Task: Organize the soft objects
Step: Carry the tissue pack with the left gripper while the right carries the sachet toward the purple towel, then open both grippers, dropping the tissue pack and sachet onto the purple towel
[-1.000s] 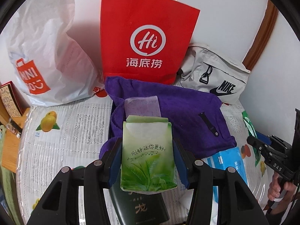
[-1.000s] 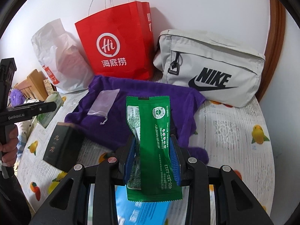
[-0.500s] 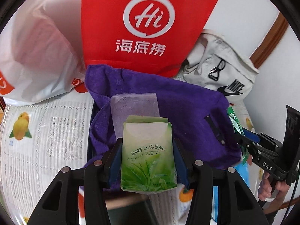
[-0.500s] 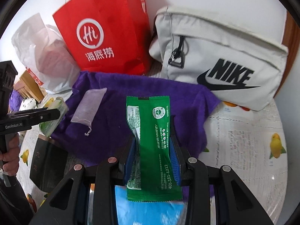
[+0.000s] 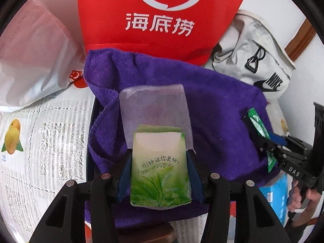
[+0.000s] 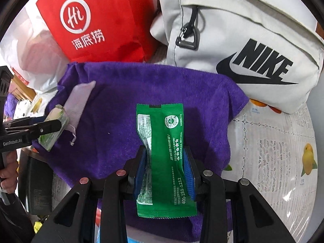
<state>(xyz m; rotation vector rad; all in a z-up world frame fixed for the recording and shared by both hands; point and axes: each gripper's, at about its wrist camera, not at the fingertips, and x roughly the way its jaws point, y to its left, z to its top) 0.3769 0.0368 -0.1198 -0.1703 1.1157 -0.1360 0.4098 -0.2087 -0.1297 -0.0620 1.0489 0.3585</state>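
Clamped between the blue pads of the left gripper [image 5: 160, 174], a pale tissue pack [image 5: 160, 168] printed with green leaves and a line of Chinese script is seen at the lower centre of the left view, held over a purple towel [image 5: 212, 111]. A glossy green sachet [image 6: 164, 158] with white print, a round seal and serrated ends is pinched at its middle by the right gripper [image 6: 165, 172], low in the centre of the right view, also above the towel. The sachet is creased along its left side where it is squeezed.

A translucent pouch [image 5: 154, 109] lies on the towel; its lower edge is covered by the tissue pack in the left view, and in the right view only its upper part and drawstring are shown. A blue pack [image 5: 277, 194] at the lower right of the left view is mostly hidden by the towel and the right gripper. A dark box [image 6: 38, 184] at the lower left of the right view is cut off and dim. The text on the sachet is too small to be read, apart from a phone number.

One towel, one pouch, one tissue pack and one sachet are counted. Three bags stand behind: a red bag [image 5: 162, 20], a white plastic bag [image 5: 34, 50] and a grey Nike bag [image 6: 243, 30], all on a fruit-printed tablecloth [image 6: 283, 158].
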